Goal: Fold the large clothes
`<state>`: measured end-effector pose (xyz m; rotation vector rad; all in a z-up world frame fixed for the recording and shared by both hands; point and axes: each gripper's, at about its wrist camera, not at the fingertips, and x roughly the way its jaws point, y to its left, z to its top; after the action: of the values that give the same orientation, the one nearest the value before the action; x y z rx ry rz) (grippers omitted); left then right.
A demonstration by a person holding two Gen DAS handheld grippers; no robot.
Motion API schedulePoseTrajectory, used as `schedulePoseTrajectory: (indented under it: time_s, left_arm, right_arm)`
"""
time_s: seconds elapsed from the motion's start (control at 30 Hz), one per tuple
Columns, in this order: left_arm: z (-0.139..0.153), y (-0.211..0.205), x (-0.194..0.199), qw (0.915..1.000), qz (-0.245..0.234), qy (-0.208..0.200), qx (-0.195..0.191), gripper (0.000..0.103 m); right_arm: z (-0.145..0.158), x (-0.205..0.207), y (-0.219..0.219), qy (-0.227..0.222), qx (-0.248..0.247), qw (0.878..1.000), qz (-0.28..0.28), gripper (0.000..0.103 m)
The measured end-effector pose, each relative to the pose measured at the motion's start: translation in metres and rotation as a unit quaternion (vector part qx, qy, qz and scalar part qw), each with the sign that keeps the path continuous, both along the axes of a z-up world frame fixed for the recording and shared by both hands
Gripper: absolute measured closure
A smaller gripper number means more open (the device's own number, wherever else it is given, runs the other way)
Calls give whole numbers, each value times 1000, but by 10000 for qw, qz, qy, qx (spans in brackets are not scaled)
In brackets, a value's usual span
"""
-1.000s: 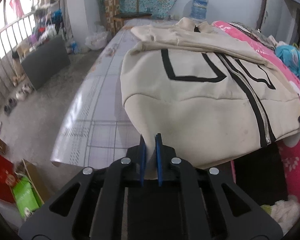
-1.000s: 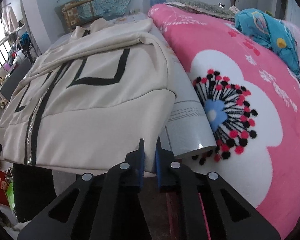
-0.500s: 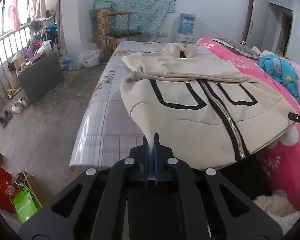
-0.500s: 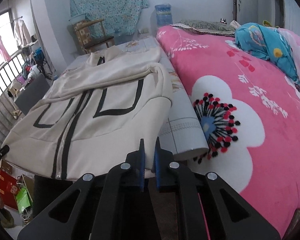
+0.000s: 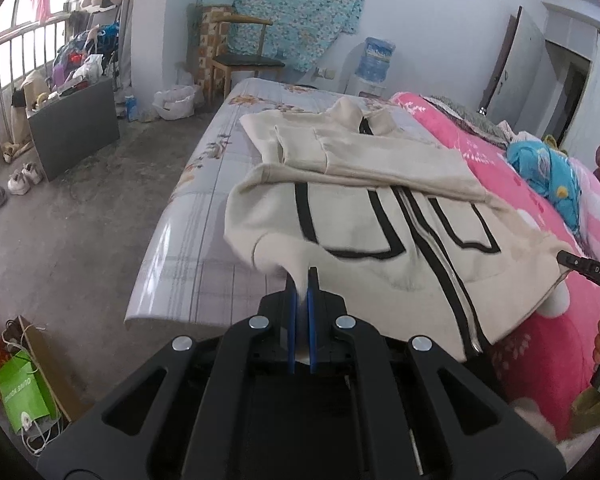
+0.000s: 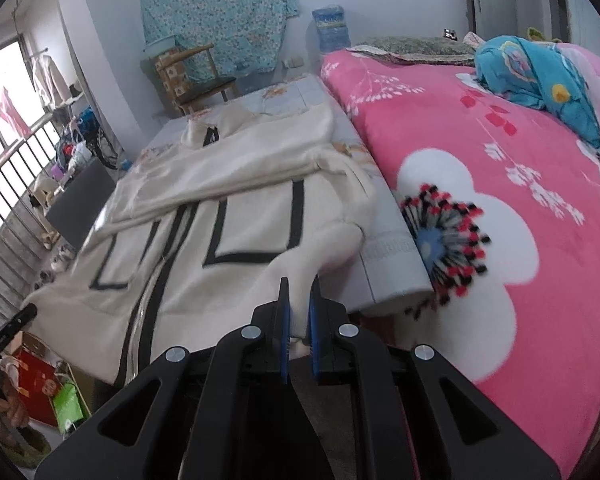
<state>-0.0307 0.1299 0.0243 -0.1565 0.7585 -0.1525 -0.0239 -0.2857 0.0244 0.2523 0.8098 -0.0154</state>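
A: Left gripper point(image 5: 301, 280) fingers point(image 5: 292, 320) nearly closed, pinching a bottom corner of the cream jacket point(image 5: 380, 248). Right gripper point(image 6: 299, 290) same, fingers point(image 6: 284, 320) clamped on the other bottom corner.

B: Where's the jacket?

A: Spread zip-up on the grey checked mattress point(image 5: 204, 240), sleeves folded across its chest, hem end lifted off the mattress edge.

B: Around it?

A: Pink flowered blanket point(image 6: 500, 200) just beside the jacket; blue bundle point(image 6: 540, 76) lies on the blanket. Wooden chair point(image 5: 240, 56) and water jug point(image 5: 376, 60) beyond the jacket's collar. Green bag point(image 5: 24, 392) on the floor below the hem.

B: Hidden stuff?

A: Pinched corners covered by the fingers. Jacket blurry near the hem.
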Motion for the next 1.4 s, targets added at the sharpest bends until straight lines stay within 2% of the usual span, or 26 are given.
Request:
schedulePoseTrajectory:
  time_s: [0.17,0.33,0.4,0.53,0.63,0.7,0.73,0.77,0.87,0.93,1.07,1.2,1.4]
  left_arm:
    - [3,9,43,9995,61,10,-298,99]
    - [1,18,92,9987,219,72,-451,99]
    - [-6,24,116,9974,270,220,-636,99]
    - [-30,29,153,9950,363,547,-751,98]
    - [-48,40,166,9906,437,760,-1054,92]
    - [-52,49,163,9876,466,744,-1300,82]
    - [-50,51,160,9884,536,666,-1256,77]
    - [-48,54,155,9895,598,571,-1187,68]
    - [-42,64,142,9899,650,406,-1188,64]
    - [-38,68,131,9901,619,370,-1205,60]
    - [-33,64,109,9922,420,343,-1125,50]
    - [-38,53,87,9922,122,489,-1142,40]
    - [-54,39,91,9915,190,738,-1057,40]
  right_arm:
    - [5,41,1,-171,120,9998,4,95]
    - [3,101,4,-241,127,9996,35,95]
    - [-2,128,3,-233,222,9995,24,95]
    - [-27,173,-2,-34,341,9993,-137,93]
    - [-51,192,-14,288,607,9974,-256,87]
    - [-56,190,-23,291,798,9959,-306,82]
    - [-56,186,-25,238,862,9956,-296,76]
    - [-53,179,-29,158,867,9956,-314,70]
    - [-46,164,-31,4,743,9968,-307,62]
    - [-42,153,-32,-17,581,9976,-374,51]
    - [-35,131,-34,-26,431,9985,-350,46]
    - [-31,105,-35,-14,401,9988,-291,39]
    - [-41,91,-30,164,210,9996,-77,37]
